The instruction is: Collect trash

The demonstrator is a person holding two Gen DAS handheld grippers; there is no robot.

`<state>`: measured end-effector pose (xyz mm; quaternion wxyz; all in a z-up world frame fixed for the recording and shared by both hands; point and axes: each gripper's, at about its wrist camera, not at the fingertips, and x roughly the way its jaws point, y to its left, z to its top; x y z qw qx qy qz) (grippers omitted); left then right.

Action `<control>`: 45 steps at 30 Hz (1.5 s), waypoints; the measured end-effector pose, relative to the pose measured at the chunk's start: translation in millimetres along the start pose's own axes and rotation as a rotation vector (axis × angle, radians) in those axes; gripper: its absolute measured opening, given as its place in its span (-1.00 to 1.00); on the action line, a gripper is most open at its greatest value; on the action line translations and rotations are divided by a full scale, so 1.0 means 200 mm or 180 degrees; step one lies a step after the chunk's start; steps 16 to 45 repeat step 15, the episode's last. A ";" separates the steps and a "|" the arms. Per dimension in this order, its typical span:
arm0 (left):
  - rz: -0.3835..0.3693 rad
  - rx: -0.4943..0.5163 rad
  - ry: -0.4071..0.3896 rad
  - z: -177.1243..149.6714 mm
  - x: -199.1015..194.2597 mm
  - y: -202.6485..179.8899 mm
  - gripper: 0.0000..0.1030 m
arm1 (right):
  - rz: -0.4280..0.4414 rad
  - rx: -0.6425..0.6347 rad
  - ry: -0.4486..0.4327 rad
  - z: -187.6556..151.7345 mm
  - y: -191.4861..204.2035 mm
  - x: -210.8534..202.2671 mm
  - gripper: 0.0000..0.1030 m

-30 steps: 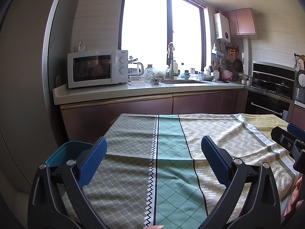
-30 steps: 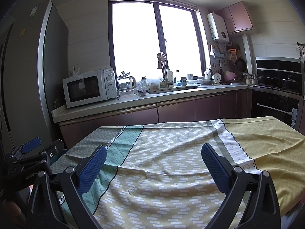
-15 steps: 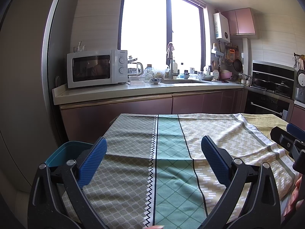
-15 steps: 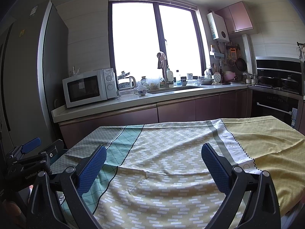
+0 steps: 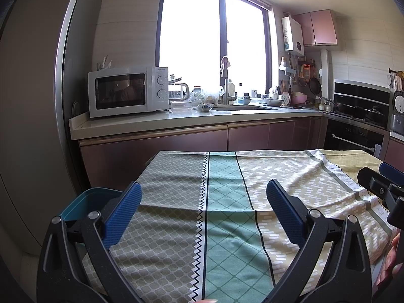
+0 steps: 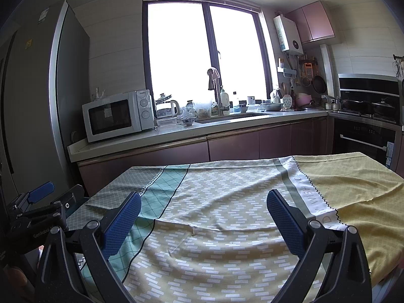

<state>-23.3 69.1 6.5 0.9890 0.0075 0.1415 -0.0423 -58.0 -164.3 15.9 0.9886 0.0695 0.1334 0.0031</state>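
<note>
My left gripper (image 5: 203, 199) is open and empty, held over the near left part of a table covered by a patterned cloth (image 5: 222, 194). My right gripper (image 6: 203, 207) is open and empty over the cloth (image 6: 227, 202) further right. A teal bin (image 5: 85, 202) stands by the table's left edge, behind my left finger. No trash shows on the cloth. The right gripper also shows at the right edge of the left wrist view (image 5: 383, 184), and the left gripper at the left edge of the right wrist view (image 6: 38, 207).
A kitchen counter (image 5: 176, 122) runs behind the table with a white microwave (image 5: 126, 92), a kettle, a sink and dishes. A tall grey fridge (image 5: 30, 101) stands at the left. An oven and hob (image 5: 358, 123) are at the right.
</note>
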 end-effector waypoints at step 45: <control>-0.0078 0.0015 0.0701 0.03 0.37 0.01 0.89 | -0.0169 0.0105 0.0228 0.02 -0.20 0.13 0.87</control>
